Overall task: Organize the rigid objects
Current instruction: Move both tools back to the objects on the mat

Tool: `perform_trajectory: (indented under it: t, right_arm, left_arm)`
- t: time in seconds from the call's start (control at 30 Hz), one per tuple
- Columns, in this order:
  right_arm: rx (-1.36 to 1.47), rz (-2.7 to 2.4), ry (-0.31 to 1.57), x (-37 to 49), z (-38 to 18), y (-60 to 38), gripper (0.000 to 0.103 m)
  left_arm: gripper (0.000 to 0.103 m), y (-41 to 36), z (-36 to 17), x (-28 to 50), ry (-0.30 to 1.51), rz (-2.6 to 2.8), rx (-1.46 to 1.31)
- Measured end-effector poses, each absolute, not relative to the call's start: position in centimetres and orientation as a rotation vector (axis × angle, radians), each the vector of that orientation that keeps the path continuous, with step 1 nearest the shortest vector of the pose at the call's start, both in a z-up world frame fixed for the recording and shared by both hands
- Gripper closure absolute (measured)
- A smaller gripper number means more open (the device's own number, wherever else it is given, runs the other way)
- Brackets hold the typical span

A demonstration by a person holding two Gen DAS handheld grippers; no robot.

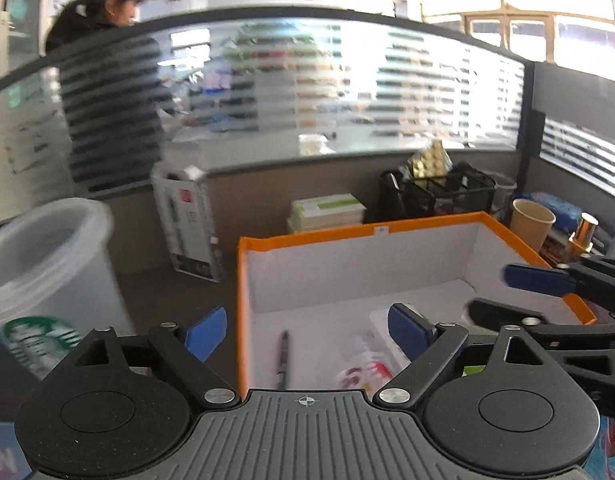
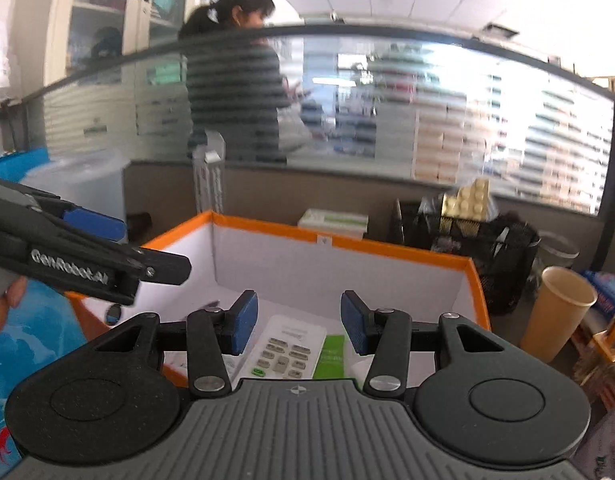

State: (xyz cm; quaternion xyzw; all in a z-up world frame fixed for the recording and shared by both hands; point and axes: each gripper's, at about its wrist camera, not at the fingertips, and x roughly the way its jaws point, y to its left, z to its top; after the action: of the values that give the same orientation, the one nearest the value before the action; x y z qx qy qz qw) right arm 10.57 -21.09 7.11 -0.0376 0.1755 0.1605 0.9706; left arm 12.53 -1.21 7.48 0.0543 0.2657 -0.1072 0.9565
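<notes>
An orange-rimmed white box [image 1: 307, 237] stands on the desk; it also shows in the right wrist view [image 2: 387, 248]. Inside it lie a dark pen [image 1: 282, 358], a white packet with coloured print [image 1: 363, 368], a white remote control [image 2: 285, 350] and a green-and-white card [image 2: 329, 356]. My left gripper [image 1: 307, 330] is open and empty, hovering over the box's near left corner. My right gripper [image 2: 299, 322] is open and empty, just above the remote. Each gripper shows at the edge of the other's view.
A clear plastic Starbucks cup [image 1: 39, 272] stands left of the box. Behind are a white carton [image 1: 187, 220], stacked green-white boxes [image 1: 327, 210], a black mesh organizer [image 1: 439, 192], a paper cup [image 2: 559, 312]. A glass partition with a person [image 2: 235, 80] behind it.
</notes>
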Motion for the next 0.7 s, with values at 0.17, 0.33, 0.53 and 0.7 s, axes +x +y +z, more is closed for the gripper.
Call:
perform_trajectory:
  t: [0.17,0.33,0.53,0.7]
  right_arm:
    - [-0.108,0.375,0.300,5.8,7.3,-20.6,0.057]
    - [-0.186,0.496,0.359,2.3,5.5,-17.6,0.053]
    - [-0.209,0.569,0.513,2.8,1.5,-14.7,0.052]
    - [-0.213,0.571,0.559,3.5,-0.2,-13.4,0.045]
  left_arm:
    - [0.002,1.8,7.2,9.2,0.513,-0.130,0.086]
    - [0.002,5.2,4.4,6.9,0.571,-0.042,0.020]
    - [0.002,6.5,0.7,6.3,0.670,-0.002,-0.009]
    - [0.002,6.3,-0.6,6.1,0.696,-0.001,0.017]
